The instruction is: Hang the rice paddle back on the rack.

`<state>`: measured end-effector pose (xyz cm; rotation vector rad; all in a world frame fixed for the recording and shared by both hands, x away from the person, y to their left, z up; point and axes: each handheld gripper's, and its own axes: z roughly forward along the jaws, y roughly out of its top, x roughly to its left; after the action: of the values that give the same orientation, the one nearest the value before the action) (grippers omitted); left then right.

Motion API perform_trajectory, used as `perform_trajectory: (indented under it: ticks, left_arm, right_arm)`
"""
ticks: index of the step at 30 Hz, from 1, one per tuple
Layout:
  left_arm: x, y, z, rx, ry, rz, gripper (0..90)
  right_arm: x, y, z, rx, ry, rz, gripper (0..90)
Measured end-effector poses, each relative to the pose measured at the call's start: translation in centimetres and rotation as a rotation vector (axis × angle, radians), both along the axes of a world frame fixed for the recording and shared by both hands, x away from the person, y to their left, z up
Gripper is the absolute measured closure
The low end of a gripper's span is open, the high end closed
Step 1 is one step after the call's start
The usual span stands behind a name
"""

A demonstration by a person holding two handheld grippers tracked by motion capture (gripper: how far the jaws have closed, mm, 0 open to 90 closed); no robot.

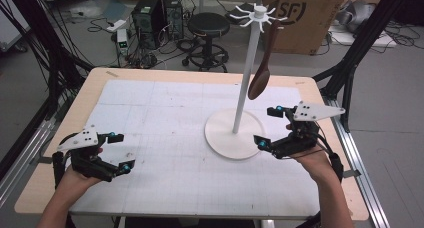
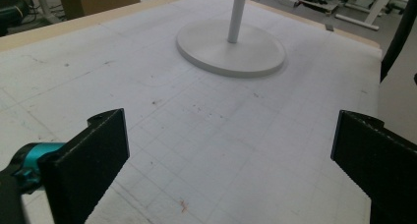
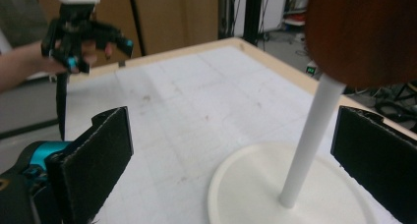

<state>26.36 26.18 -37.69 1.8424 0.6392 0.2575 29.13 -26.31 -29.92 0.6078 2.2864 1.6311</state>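
Observation:
A white stand with a round base rises from the middle right of the white mat. From one of its top hooks hangs a brown wooden spoon, bowl down. My right gripper is open just right of the base, its jaws wide apart with nothing between them; in its own view the pole and the spoon's bowl loom close ahead. My left gripper is open over the mat's near left part, empty. The base lies far ahead of it.
The white gridded mat covers a wooden table. Beyond the far edge stand a black stool, computer towers and a cardboard box. Black frame posts rise at both sides.

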Motion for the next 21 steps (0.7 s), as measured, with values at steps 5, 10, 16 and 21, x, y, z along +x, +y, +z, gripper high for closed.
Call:
perform_trajectory:
  ticks: [5, 10, 16, 21]
  left_arm:
    - [0.0, 0.0, 0.0, -0.004, 0.001, -0.010, 1.6]
    - [0.0, 0.0, 0.0, -0.009, -0.005, -0.010, 1.6]
    - [0.0, 0.0, 0.0, -0.016, -0.012, -0.014, 1.6]
    - [0.0, 0.0, 0.0, -0.020, -0.017, -0.018, 1.6]
  right_arm:
    - [-0.3, 0.2, -1.3, -0.010, 0.019, 0.013, 1.0]
    - [-0.5, 0.2, -2.7, -0.004, 0.039, 0.014, 1.1]
    - [-1.0, 0.3, -4.2, -0.007, 0.063, 0.023, 1.1]
    - [-1.4, 0.2, -5.3, 0.014, 0.071, 0.012, 1.1]
